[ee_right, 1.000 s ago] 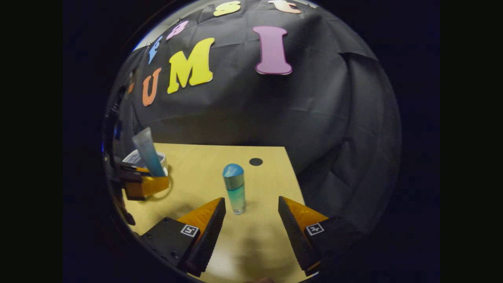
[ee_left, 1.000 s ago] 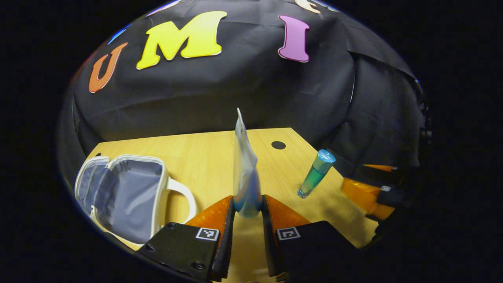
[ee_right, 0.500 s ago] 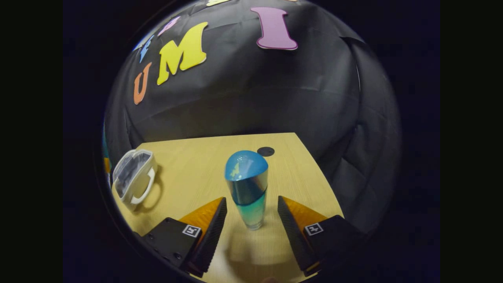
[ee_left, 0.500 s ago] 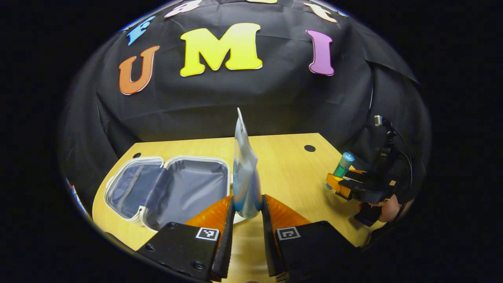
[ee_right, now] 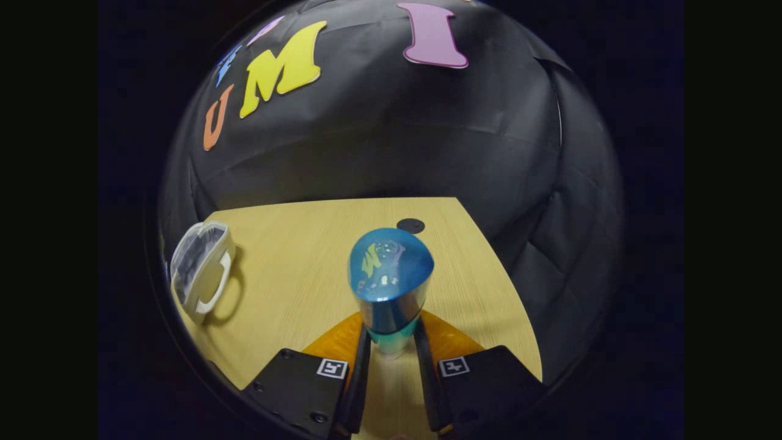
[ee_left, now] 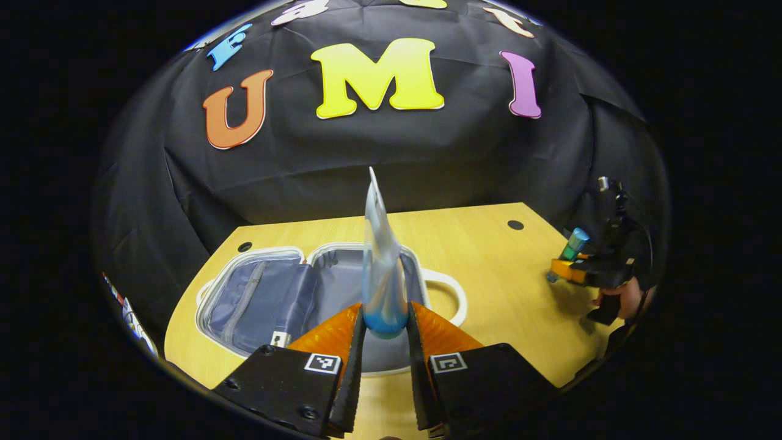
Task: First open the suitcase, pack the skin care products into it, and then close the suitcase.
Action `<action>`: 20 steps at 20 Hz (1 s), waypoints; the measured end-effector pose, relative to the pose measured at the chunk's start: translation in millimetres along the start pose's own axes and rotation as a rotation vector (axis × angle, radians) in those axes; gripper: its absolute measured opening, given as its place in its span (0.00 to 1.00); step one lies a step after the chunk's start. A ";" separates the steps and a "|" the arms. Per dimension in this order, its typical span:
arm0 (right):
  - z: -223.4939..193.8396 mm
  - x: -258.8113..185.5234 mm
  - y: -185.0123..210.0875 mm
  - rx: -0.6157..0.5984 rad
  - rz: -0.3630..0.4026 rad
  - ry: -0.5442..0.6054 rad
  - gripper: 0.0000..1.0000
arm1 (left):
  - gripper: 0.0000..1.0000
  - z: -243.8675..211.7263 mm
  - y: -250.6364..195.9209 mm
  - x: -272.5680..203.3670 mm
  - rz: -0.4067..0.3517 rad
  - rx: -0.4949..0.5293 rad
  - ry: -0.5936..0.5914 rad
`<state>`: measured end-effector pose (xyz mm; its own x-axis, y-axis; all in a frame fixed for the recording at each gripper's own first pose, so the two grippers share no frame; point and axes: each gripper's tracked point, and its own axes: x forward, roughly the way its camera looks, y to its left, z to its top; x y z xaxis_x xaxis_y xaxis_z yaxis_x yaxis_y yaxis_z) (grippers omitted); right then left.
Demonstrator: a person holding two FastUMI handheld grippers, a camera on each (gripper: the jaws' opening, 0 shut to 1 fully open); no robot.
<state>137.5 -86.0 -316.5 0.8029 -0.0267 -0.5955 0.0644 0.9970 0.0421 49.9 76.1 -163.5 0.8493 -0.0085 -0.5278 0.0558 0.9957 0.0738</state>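
Note:
In the left gripper view my left gripper (ee_left: 385, 330) is shut on a pale blue squeeze tube (ee_left: 380, 269) that stands upright between its fingers, above the open white suitcase (ee_left: 263, 293) with a grey lining. In the right gripper view my right gripper (ee_right: 392, 348) is shut on an upright teal bottle with a blue rounded cap (ee_right: 388, 275), standing on the wooden table (ee_right: 293, 269). The suitcase (ee_right: 198, 269) lies far to the left there. The left gripper view also shows the right gripper (ee_left: 580, 272) with the bottle (ee_left: 571, 243) at the table's right edge, held by a hand (ee_left: 623, 299).
The suitcase's white handle (ee_left: 449, 290) points toward the middle of the table (ee_left: 489, 269). Two dark round holes (ee_left: 515, 225) sit near the table's back corners. The black cloth wall stands close behind the table.
My right gripper has closed on the teal bottle. My left gripper has carried the tube leftward until it stands over the open suitcase.

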 end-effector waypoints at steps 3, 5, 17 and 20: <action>12.0 -48.7 5.6 0.010 0.009 -0.015 0.37 | 0.39 -33.6 18.4 23.7 -0.019 0.024 0.065; 21.0 -83.7 19.5 0.006 0.033 -0.019 0.37 | 0.39 -56.9 28.6 44.0 -0.030 -0.010 0.109; 74.1 -197.5 94.7 0.018 0.150 -0.073 0.37 | 0.40 -136.0 56.3 96.9 -0.031 -0.084 0.425; 82.6 -201.6 93.2 0.013 0.142 -0.097 0.37 | 0.40 -130.6 55.6 104.8 -0.016 -0.063 0.441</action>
<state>30.6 6.4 -126.2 0.8580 0.1073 -0.5023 -0.0469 0.9902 0.1314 73.5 142.6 -325.2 0.5424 0.0027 -0.8401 0.0235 0.9996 0.0184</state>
